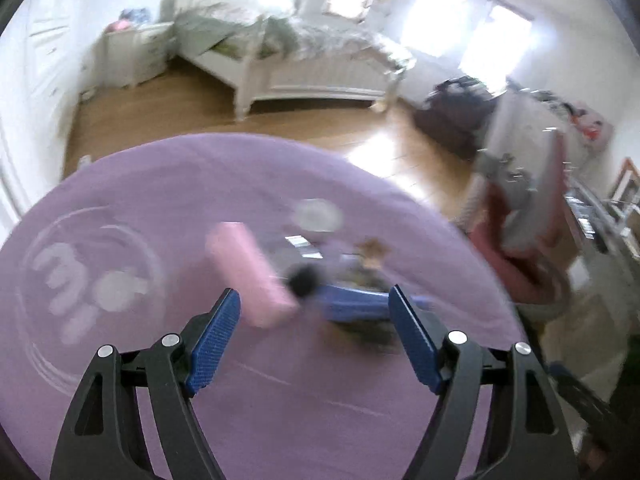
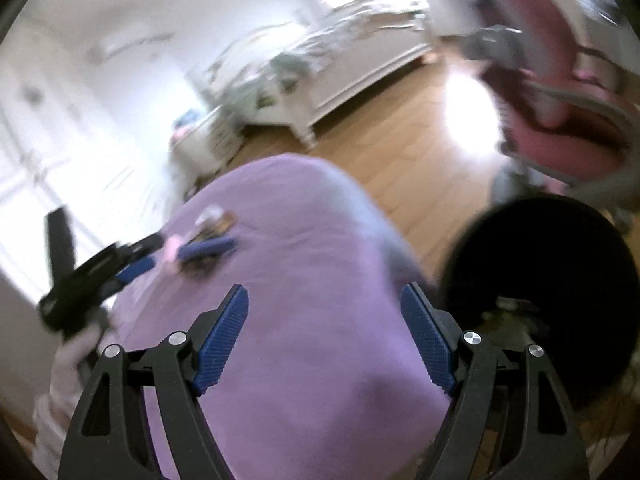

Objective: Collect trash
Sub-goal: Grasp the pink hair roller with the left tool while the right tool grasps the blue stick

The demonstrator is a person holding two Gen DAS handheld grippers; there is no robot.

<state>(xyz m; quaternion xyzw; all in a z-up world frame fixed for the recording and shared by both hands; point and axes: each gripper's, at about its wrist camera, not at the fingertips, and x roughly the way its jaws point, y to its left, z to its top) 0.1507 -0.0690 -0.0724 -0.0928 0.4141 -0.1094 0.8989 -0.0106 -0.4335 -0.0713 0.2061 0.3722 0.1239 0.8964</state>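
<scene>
Both grippers, left (image 1: pixel 314 300) and right (image 2: pixel 325 300), gape empty over purple cloth (image 1: pixel 200 184); trash pile (image 1: pixel 360 276) at twelve o'clock.

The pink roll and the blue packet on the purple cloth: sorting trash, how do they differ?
The pink roll is pale pink and thick; the blue packet is blue and flatter. The roll runs diagonally, the packet nearly straight across in the left view. Both lie on the purple cloth, blurred.

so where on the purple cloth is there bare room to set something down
Bare cloth runs along the near side, just ahead of the left hand-held gripper. The centre is crowded: pink roll, blue item and blurred litter. The clear lid takes the left.
</scene>
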